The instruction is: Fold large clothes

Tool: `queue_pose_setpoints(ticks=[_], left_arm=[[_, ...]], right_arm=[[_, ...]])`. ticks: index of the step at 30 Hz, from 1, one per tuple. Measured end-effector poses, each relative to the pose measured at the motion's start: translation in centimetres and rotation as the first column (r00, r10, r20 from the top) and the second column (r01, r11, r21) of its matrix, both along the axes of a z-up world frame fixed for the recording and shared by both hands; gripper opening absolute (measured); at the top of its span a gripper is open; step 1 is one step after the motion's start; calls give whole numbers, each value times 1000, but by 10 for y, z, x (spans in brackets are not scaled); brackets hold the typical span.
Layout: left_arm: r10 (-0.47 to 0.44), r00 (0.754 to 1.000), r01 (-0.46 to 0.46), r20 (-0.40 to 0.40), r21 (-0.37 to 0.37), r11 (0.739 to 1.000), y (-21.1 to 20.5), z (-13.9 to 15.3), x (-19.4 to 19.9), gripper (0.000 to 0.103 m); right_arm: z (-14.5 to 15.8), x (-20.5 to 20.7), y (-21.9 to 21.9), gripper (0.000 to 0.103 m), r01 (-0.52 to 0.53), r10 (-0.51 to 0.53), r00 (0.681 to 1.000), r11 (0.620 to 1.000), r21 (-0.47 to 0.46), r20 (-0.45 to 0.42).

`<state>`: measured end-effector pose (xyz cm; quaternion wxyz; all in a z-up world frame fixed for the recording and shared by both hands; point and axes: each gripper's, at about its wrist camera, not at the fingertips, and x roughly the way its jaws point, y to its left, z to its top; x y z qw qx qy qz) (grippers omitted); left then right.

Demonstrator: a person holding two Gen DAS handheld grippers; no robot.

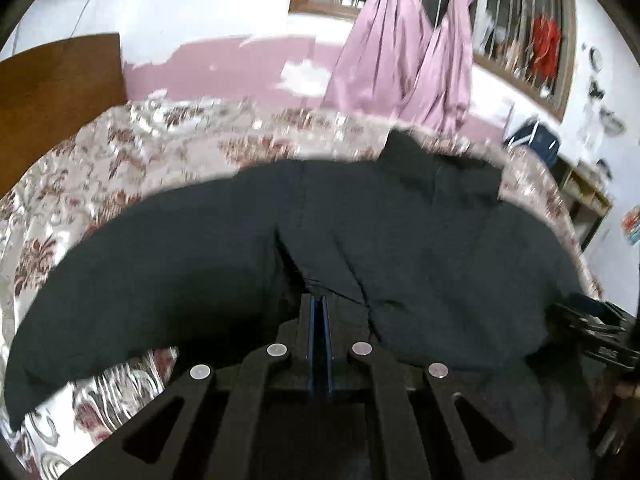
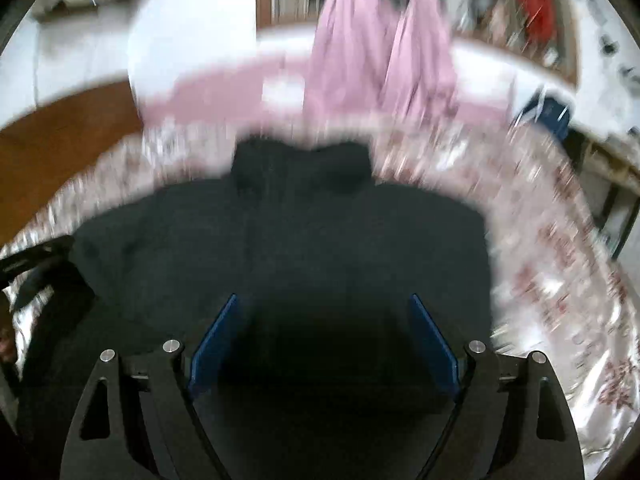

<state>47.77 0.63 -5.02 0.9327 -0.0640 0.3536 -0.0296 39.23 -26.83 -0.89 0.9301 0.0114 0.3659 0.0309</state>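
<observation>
Framing dark garment (image 1: 400, 232): floral bedspread (image 1: 120, 152), curtains (image 1: 400, 60)

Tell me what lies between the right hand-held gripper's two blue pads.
Only the dark garment: the right hand-held gripper hangs open over it, pads apart, as the right wrist view shows.

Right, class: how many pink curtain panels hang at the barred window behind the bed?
2. The left curtain panel hangs toward the window's middle; the right curtain panel hangs beside it, its top swept toward the upper right. Both reach down behind the bed. More may lie outside the picture.
</observation>
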Motion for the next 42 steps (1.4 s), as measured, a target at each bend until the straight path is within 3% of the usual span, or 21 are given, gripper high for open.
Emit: queue_pose_setpoints(ticks=[2, 4, 8, 14, 17, 19, 21, 24, 27, 31, 32, 33, 35, 37, 40, 42], left_arm=[[13, 999, -13, -29, 4, 1000, 3, -9, -1, 4], [20, 998, -20, -66, -2, 1000, 5, -19, -2, 5], [13, 997, -18, -81, -62, 998, 13, -29, -6, 8], [29, 992, -59, -125, -242, 969, 42, -33, -23, 15], [34, 991, -75, -133, -319, 945, 56, -35, -37, 37], [35, 993, -77, -114, -391, 917, 68, -32, -51, 81], [77, 993, -110, -91, -458, 882, 84, -28, -67, 93], [128, 982, -183, -139, -515, 837, 110, -30, -81, 95], [191, 961, -274, -200, -594, 756, 146, -40, -95, 95], [327, 902, -428, -280, -670, 607, 198, -59, -115, 95], [374, 877, -472, -302, -686, 553, 213, -66, -120, 95], [395, 864, -491, -313, -696, 523, 222, -71, -122, 95], [444, 827, -532, -345, -734, 422, 243, -84, -125, 95], [472, 799, -562, -374, -743, 364, 251, -90, -122, 95], [513, 741, -631, -433, -710, 312, 255, -96, -115, 94], [529, 722, -656, -447, -686, 315, 252, -95, -106, 93]], right_arm=[[-30, 24, 11, 81, -24, 26, 995, 999, 23, -97], [-45, 31, 23, 82, -15, 13, 991, 1000, -16, -131], [-55, 21, 32, 83, -18, 13, 994, 999, -38, -113], [-58, 38, 19, 86, -14, 11, 998, 999, -34, -64], [-57, 57, -2, 90, -12, 11, 999, 999, -32, -41], [-56, 55, -3, 94, -4, 3, 1000, 999, -35, -29], [-57, 53, -3, 97, 3, -5, 1000, 999, -41, -27], [-56, 52, 0, 101, 20, -22, 999, 998, -67, -26], [-50, 48, 3, 101, 41, -42, 999, 994, -102, -8], [-33, 45, 13, 101, 31, -28, 999, 993, -112, 25], [-27, 44, 17, 101, 23, -18, 999, 995, -101, 41], [-22, 45, 20, 101, 14, -10, 999, 996, -91, 50], [-13, 51, 30, 101, -10, 14, 998, 998, -58, 55], [-9, 59, 39, 101, -19, 20, 998, 999, -33, 52], [-10, 75, 53, 101, -20, 22, 998, 999, -34, 51], [-18, 91, 63, 101, -19, 20, 1000, 998, -57, 22]])
